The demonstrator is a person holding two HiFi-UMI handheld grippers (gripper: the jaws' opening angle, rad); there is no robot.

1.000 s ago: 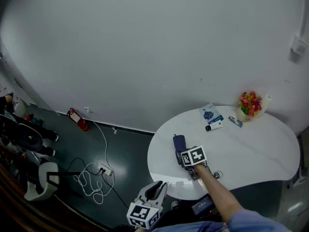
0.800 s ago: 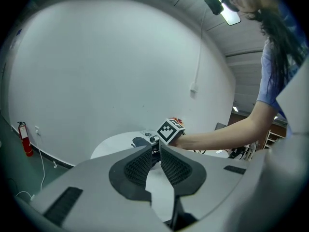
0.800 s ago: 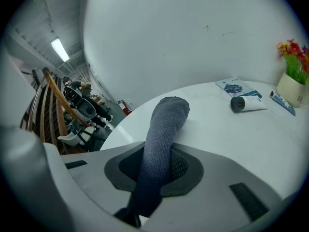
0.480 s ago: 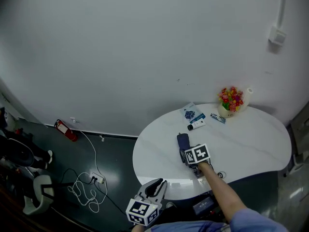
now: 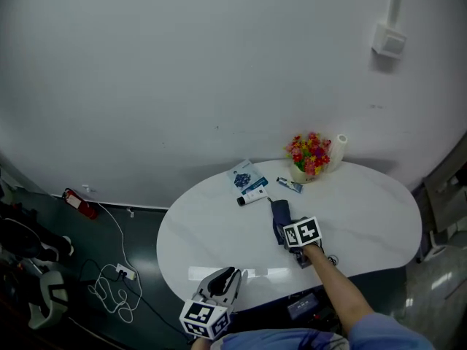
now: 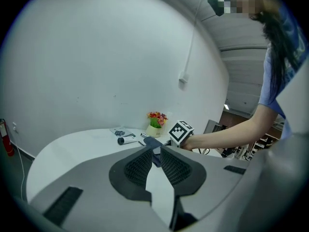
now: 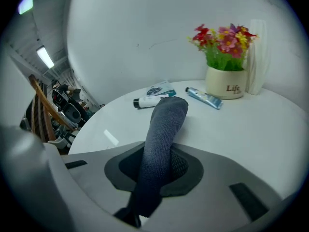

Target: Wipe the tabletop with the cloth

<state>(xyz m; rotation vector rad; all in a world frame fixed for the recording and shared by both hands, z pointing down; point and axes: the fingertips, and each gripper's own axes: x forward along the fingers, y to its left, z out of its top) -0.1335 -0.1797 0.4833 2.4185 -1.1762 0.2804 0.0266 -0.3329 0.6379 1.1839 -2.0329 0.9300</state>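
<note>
Head view: one white oval surface (image 5: 211,228) stood against a pale wall over a dark floor; the right gripper (image 5: 283,226) pinched the dark cloth (image 5: 278,211) mid-surface, and the left gripper (image 5: 228,277) hovered at the near edge.
Left gripper view: jaws narrowly parted, nothing between them.
Right gripper view: one flower pot (image 7: 226,81), one leaflet (image 7: 159,88), and two tubes, a white tube (image 7: 147,101) and a blue tube (image 7: 204,98).

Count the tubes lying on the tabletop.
2. A white tube with a dark cap lies just in front of the blue-printed packet. A blue tube lies in front of the flower pot, to its left. None appears hidden.
</note>
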